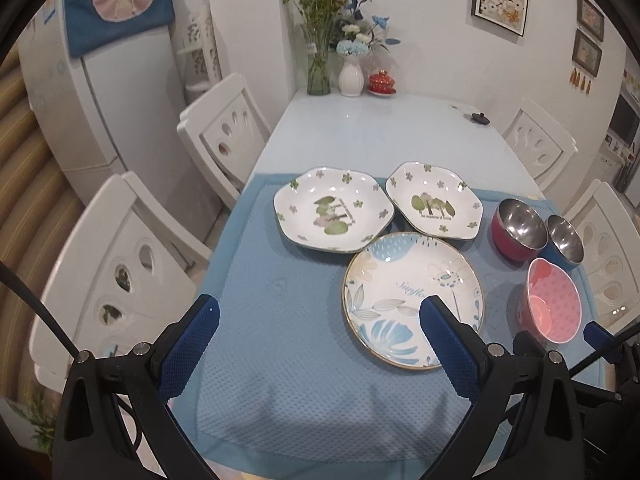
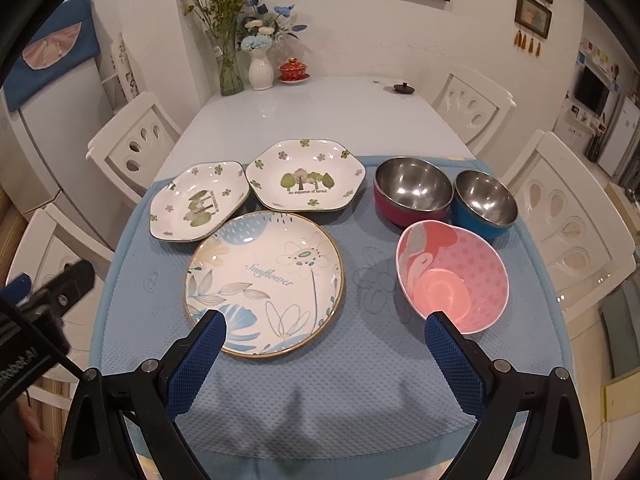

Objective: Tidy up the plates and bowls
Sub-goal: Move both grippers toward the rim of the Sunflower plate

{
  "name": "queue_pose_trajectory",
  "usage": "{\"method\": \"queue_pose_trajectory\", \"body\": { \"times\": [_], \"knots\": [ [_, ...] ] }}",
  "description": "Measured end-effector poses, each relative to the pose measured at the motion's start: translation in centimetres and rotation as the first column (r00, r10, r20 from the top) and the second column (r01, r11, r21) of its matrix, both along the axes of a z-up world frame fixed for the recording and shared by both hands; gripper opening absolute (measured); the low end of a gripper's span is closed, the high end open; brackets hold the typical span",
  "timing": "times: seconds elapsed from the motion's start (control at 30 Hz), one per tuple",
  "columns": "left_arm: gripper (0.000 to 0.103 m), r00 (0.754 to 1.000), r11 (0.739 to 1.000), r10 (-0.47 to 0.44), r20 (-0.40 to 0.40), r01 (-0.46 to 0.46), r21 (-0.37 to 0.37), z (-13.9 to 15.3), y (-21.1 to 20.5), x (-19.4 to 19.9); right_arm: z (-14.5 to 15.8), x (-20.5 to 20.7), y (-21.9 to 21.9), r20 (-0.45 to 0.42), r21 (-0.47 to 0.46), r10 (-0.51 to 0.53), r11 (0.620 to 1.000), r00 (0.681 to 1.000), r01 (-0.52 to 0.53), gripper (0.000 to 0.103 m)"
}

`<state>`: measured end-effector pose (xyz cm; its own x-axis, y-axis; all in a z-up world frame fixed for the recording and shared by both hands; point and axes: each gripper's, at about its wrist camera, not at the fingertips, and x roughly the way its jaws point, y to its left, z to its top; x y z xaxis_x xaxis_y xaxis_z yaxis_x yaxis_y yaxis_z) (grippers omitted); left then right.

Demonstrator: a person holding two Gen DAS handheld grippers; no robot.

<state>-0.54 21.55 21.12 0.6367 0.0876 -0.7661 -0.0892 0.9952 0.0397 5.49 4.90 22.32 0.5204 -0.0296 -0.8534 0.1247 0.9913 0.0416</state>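
Crockery is laid out on a blue mat (image 2: 320, 400) with a dimpled, woven-looking texture, which covers the near part of a glossy pale tabletop (image 2: 320, 112). A round plate (image 2: 264, 284) of glazed ceramic, with a thin gold rim, blue leaves and the word "Sunflower", is placed nearest to the claws. Behind it, two six-sided plates with raised edges are seen: the left six-sided plate (image 2: 196, 208) and the right six-sided plate (image 2: 306, 182), both white, glossy and printed with small green flowers and trees. Their edges stand just beside each other, and the round plate is just beside both; whether they touch cannot be told.

To the right, a pink bowl (image 2: 456, 276) with a dotted inside is tilted toward the camera. Behind it, a red bowl (image 2: 412, 192) and a blue bowl (image 2: 484, 204) are set close together, both lined with shiny steel.

The left claw (image 1: 320, 312) is held wide open above the mat, and nothing is gripped between its blue, grid-textured pads. The right claw (image 2: 326, 326) is also spread wide and is empty, with the round plate seen past one finger and the pink bowl past the other.

At the far end of the tabletop, a glass vase (image 2: 231, 68) with flowers and a ribbed white vase (image 2: 261, 70) are seen.
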Motion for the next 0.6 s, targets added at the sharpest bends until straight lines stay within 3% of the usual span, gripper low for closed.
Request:
{"method": "queue_pose_trajectory", "body": {
  "times": [0.1,0.6],
  "knots": [
    [0.100,1.000,1.000,-0.009,0.006,0.009,0.001,0.0,-0.2,-0.1,-0.3,0.1,-0.2,-0.027,-0.005,-0.007,1.000,1.000,0.007,0.099],
    [0.100,1.000,1.000,-0.018,-0.013,0.018,0.013,-1.0,-1.1,-0.3,-0.5,0.1,0.0,-0.005,-0.027,0.001,1.000,1.000,-0.001,0.099]
  ]
}}
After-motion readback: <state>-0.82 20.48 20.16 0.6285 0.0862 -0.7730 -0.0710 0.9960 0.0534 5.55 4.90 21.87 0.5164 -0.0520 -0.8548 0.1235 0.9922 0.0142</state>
